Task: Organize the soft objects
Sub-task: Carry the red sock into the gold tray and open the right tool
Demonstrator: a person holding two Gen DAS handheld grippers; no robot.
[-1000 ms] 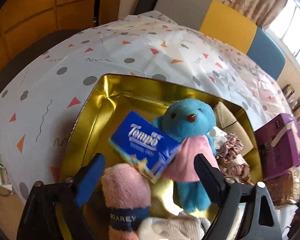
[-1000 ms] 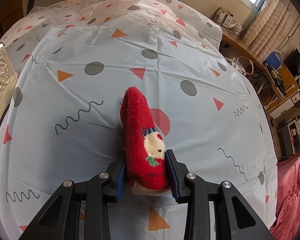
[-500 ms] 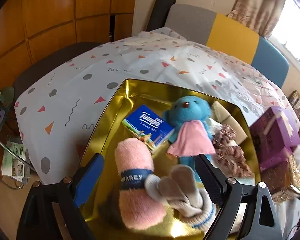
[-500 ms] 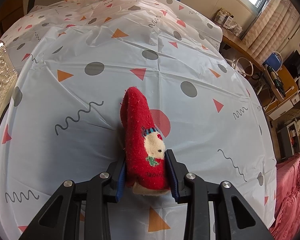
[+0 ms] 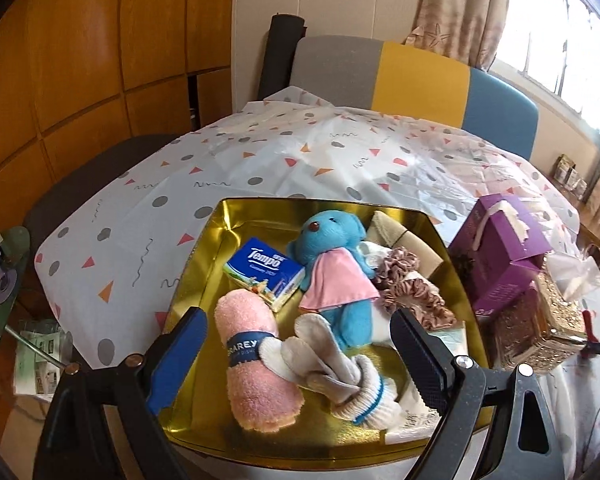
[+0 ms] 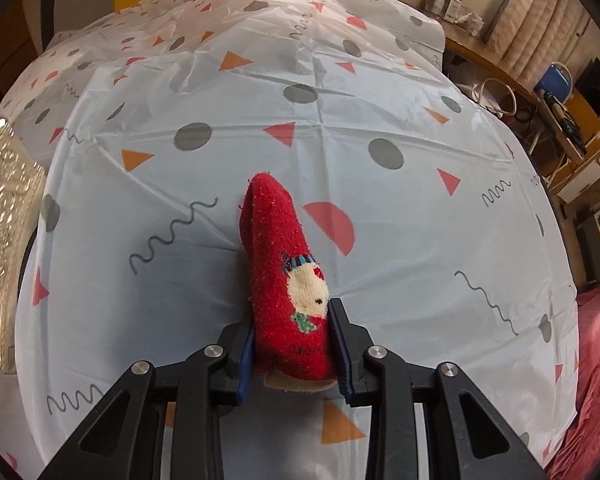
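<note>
Pulling back and up, my left tongs (image 5: pixel 296 354) now hang spread and empty over the near end of the gold tin (image 5: pixel 216 240), with the pink towel roll (image 5: pixel 252 360), white socks (image 5: pixel 340 372) and blue bear (image 5: pixel 332 272) all lying in it.

Over on the right view, my right tongs (image 6: pixel 292 350) are closing on the red sock (image 6: pixel 284 276), pads pressing its cuff. It runs straight away from me along the tablecloth (image 6: pixel 140 200), so this hand carries it; I judge the tin lies off to its left.

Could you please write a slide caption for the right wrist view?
Right gripper closing its fingers on a red sock over the patterned tablecloth.
</note>
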